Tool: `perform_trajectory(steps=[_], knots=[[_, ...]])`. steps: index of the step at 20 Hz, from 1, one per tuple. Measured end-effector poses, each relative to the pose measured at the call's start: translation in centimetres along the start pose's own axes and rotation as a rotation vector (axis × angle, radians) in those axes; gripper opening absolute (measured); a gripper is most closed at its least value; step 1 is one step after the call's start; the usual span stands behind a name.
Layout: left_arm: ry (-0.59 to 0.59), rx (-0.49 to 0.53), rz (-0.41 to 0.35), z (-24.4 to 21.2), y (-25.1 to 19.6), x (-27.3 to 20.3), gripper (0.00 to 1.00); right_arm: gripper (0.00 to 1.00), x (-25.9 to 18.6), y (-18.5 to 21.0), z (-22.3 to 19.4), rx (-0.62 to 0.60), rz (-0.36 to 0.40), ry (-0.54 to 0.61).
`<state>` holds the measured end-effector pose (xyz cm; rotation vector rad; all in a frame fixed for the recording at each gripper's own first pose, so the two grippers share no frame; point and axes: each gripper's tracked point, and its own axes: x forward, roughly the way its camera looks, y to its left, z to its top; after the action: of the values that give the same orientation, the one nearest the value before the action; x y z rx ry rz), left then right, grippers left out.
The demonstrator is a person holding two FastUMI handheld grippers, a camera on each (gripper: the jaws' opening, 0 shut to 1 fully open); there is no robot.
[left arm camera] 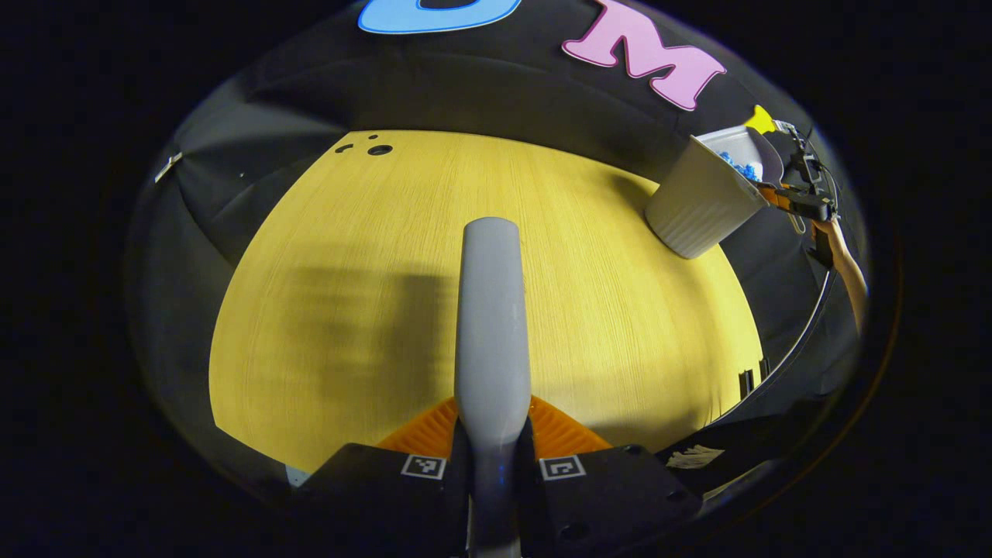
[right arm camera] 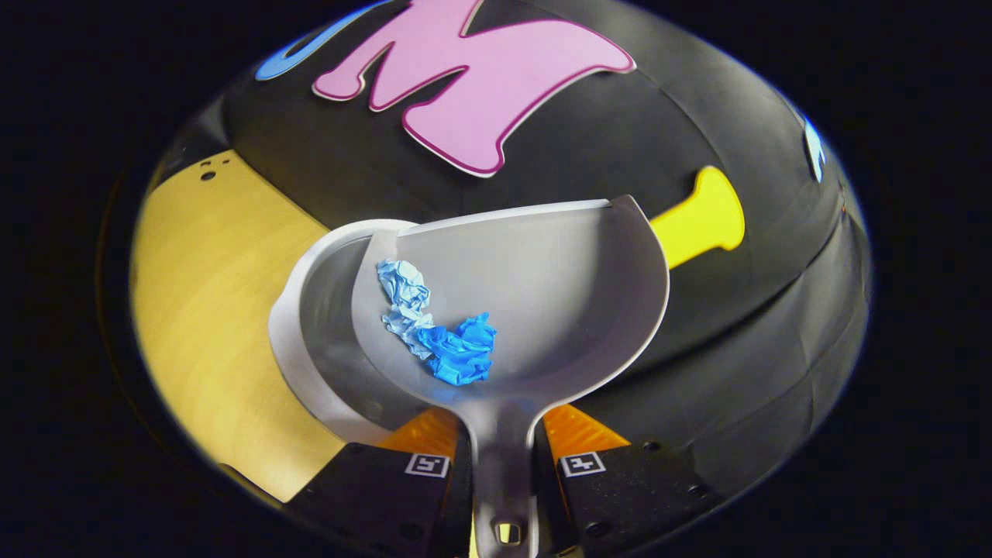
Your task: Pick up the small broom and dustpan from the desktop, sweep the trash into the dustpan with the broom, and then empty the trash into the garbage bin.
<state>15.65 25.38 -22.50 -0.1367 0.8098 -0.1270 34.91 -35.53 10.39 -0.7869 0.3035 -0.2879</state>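
A: Left gripper view first — what did it show?

B: The left gripper (left arm camera: 493, 434) had both fingers closed on a grey broom handle (left arm camera: 491, 325), which pointed forward above the yellow wooden desktop (left arm camera: 349, 310). Far right, a white garbage bin (left arm camera: 701, 203) stood on the desktop, with the other gripper (left arm camera: 802, 198) and a hand (left arm camera: 841, 252) beside its rim.

A: And the right gripper view?

B: The right gripper (right arm camera: 502, 446) had its fingers pressed on the handle of a grey dustpan (right arm camera: 558, 287). The pan sat over the bin's open mouth (right arm camera: 310, 333). Crumpled blue and pale blue paper trash (right arm camera: 442, 329) lay inside the pan, near the handle end.
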Motion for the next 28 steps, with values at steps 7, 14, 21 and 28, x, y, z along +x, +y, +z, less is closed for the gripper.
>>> perform_trajectory(steps=[7,14,21,28], knots=[[0.006,0.029,-0.005,1.5,-2.9,0.4,0.33,0.37,-0.4,-1.0,0.6,-0.195,-0.096,-0.051],[0.024,0.027,-0.030,-0.6,-5.2,1.7,0.30,0.37,-0.2,-2.5,-0.1,-0.471,-0.186,-0.088],[0.046,0.027,-0.047,-1.0,-5.0,2.8,0.30,0.37,0.0,-2.8,-0.7,-0.668,-0.197,-0.108],[0.039,0.054,-0.043,-0.4,-7.0,2.5,0.30,0.37,0.1,-3.8,-0.2,-0.554,-0.171,-0.087]])
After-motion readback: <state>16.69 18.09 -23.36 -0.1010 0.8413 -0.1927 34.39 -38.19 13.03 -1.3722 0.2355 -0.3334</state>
